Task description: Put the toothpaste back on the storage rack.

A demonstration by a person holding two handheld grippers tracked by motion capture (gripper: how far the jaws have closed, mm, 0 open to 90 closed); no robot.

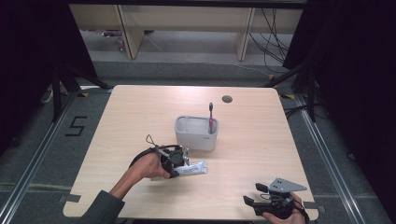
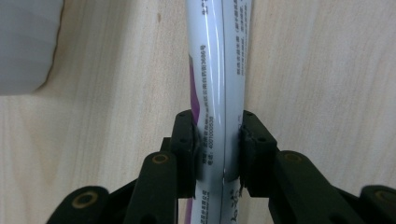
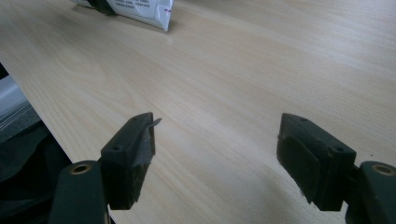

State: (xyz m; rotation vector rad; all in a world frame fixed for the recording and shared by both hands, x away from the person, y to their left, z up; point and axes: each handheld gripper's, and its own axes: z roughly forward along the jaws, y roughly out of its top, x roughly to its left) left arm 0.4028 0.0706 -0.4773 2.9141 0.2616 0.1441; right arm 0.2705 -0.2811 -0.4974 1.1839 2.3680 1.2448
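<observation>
A white toothpaste tube (image 1: 194,168) with purple print lies flat on the wooden table (image 1: 252,140), in front of a grey tub (image 1: 196,132). A pink toothbrush (image 1: 211,116) stands upright in the tub's right corner. My left gripper (image 1: 181,161) is shut on the tube's left end. In the left gripper view both pads press the tube (image 2: 217,70) from either side, my left gripper (image 2: 218,149) low over the wood. My right gripper (image 1: 256,193) rests near the front right edge, open. In the right gripper view my right gripper (image 3: 217,154) holds nothing, and the tube's crimped end (image 3: 140,9) lies far off.
The tub's rounded corner (image 2: 25,42) sits close on the left in the left gripper view. A round cable hole (image 1: 227,99) is at the table's back edge. The table's front edge (image 3: 42,126) runs just beside my right gripper. Dark curtains and floor rails flank the table.
</observation>
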